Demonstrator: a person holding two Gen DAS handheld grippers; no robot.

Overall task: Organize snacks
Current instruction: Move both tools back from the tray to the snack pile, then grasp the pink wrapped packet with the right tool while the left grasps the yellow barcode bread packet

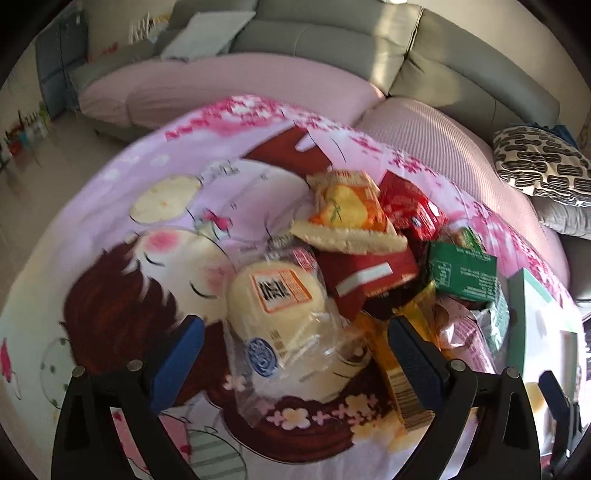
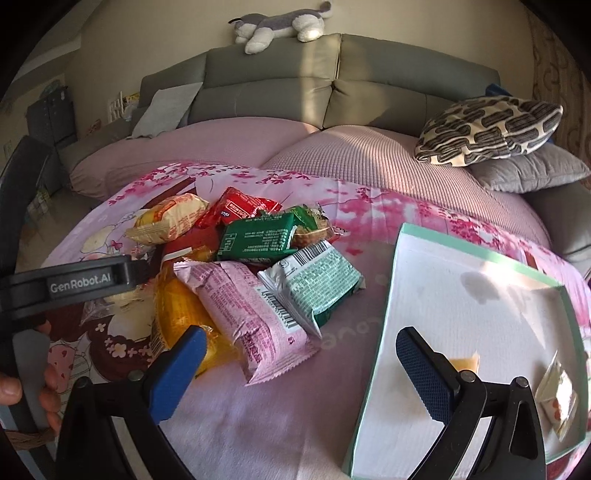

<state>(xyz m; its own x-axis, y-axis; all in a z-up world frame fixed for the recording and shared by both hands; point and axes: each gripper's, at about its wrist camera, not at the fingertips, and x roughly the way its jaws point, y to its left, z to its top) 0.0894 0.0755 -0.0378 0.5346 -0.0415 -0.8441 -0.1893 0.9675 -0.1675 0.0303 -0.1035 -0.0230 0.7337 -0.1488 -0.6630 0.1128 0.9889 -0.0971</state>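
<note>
A heap of wrapped snacks lies on a pink cartoon-print cloth (image 1: 155, 229). In the left wrist view my left gripper (image 1: 295, 350) is open, its blue pads on either side of a clear-wrapped pale bun (image 1: 277, 295) with an orange label. Behind the bun lie a yellow-orange pack (image 1: 347, 210), red packs (image 1: 369, 275) and a green pack (image 1: 461, 271). My right gripper (image 2: 301, 363) is open, with nothing held, over the cloth between a pink pack (image 2: 247, 317) and the green-rimmed white box (image 2: 480, 295). A teal-and-silver pack (image 2: 317, 280) and a green pack (image 2: 258, 238) lie nearby.
The white box holds a small yellow piece (image 2: 466, 362) and a small wrapped snack (image 2: 557, 397). A person's hand (image 2: 22, 384) holds the left gripper's handle (image 2: 77, 282) at the left. A grey sofa (image 2: 295, 81), patterned pillow (image 2: 491, 129) and plush toy (image 2: 280, 24) sit behind.
</note>
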